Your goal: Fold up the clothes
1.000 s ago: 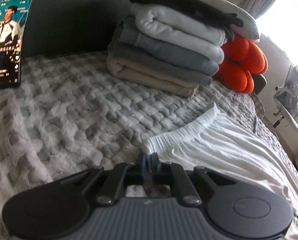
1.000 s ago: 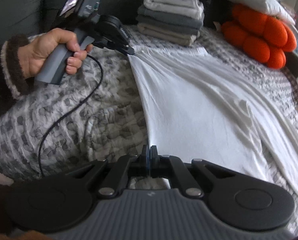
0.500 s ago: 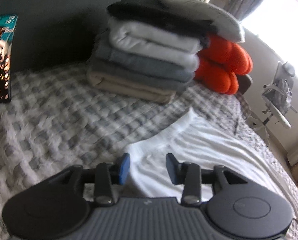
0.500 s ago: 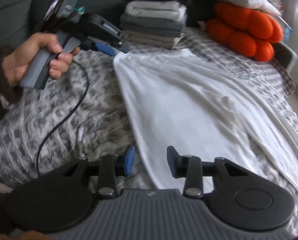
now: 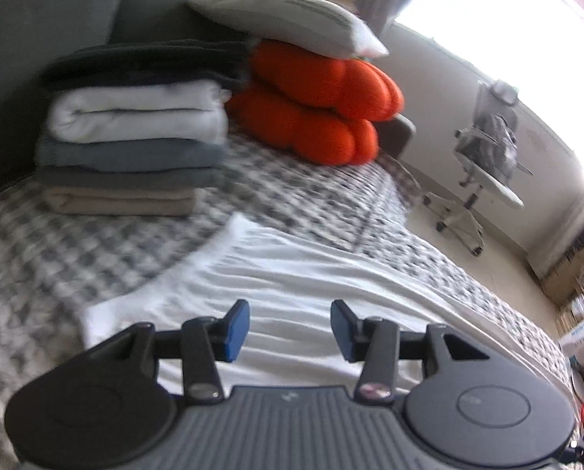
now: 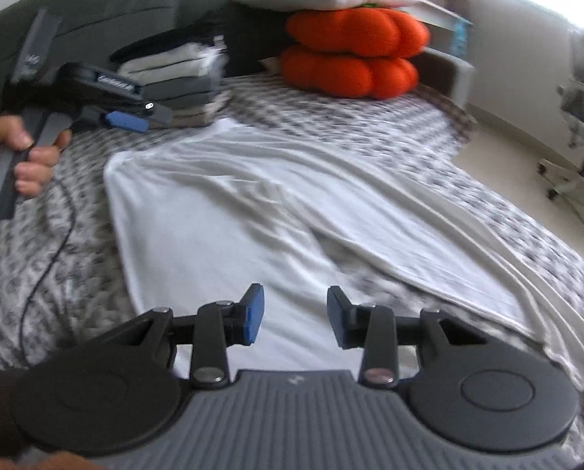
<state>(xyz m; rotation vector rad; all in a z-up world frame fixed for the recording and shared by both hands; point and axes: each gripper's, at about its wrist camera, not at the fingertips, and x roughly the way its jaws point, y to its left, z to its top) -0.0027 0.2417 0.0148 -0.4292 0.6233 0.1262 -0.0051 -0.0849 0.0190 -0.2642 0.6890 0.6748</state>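
Note:
A white garment (image 6: 253, 211) lies spread flat on the checked bedspread (image 6: 370, 129), its elastic waistband toward the headboard. It also shows in the left wrist view (image 5: 292, 274). My left gripper (image 5: 288, 329) is open and empty above the waistband end; it also shows in the right wrist view (image 6: 135, 117), held in a hand. My right gripper (image 6: 294, 319) is open and empty above the garment's near part. A stack of folded clothes (image 5: 131, 137) stands at the head of the bed.
An orange cushion (image 5: 311, 105) with a grey pillow (image 5: 288, 23) on top sits to the right of the stack. A dark headboard (image 6: 96, 11) runs behind. A white chair (image 5: 483, 156) stands on the floor beyond the bed's right edge. A cable (image 6: 53, 250) trails over the bedspread.
Both grippers were shut on the garment's left edge, then opened and let it go. Both have lifted and swung right; the garment now lies flat.

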